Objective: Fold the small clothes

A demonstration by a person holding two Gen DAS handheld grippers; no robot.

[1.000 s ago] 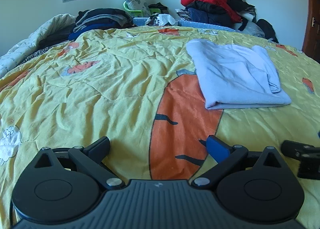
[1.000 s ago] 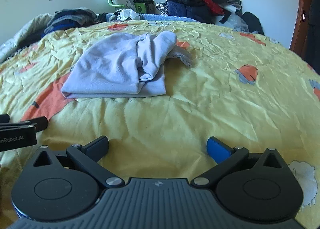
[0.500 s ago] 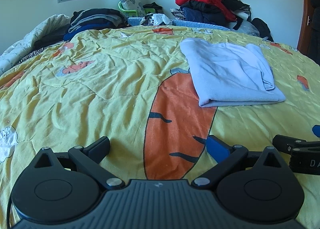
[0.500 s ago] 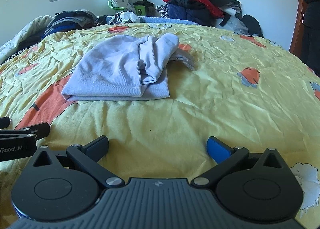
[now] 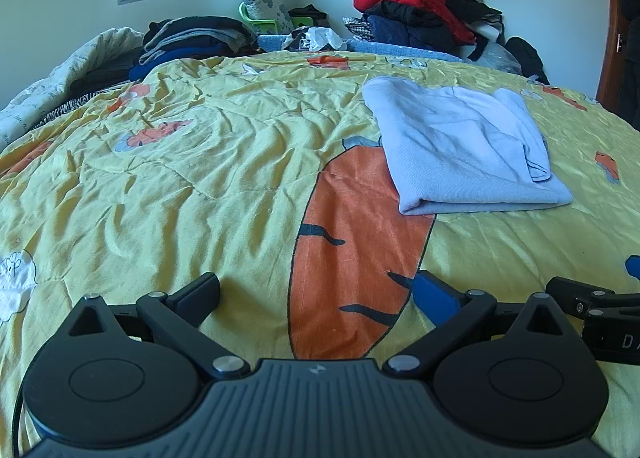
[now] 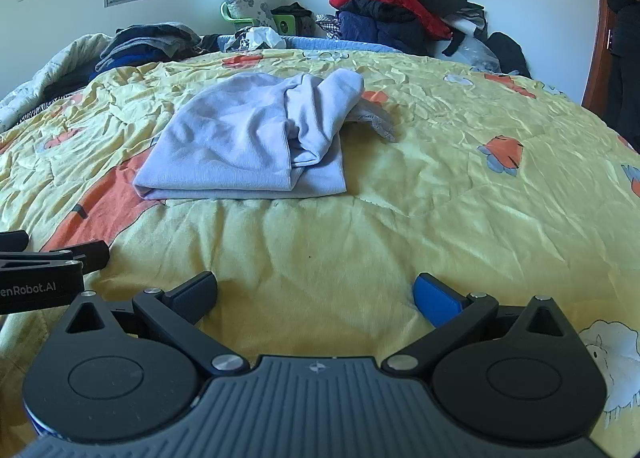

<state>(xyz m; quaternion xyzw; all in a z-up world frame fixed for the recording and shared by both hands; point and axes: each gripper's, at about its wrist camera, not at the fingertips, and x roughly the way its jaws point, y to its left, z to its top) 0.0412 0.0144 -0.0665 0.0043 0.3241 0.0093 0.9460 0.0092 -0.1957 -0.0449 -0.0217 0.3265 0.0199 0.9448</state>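
Note:
A pale blue garment lies folded on the yellow bedspread, over the top of a large orange carrot print. From the right wrist it shows as the same folded garment with a sleeve bunched on its right side. My left gripper hovers open near the bed's front, well short of the garment, nothing between its fingers. My right gripper is open too, empty, just right of the left one. Each gripper's fingers appear at the edge of the other's view.
Folded dark clothes are stacked at the far left of the bed. A heap of red, navy and black clothing is piled against the back wall. A brown door stands at the right. Wide open bedspread lies right of the garment.
Both grippers have drawn back slightly and tilted up; the garment looks a little farther away. Both stay open. The garment itself has not moved.

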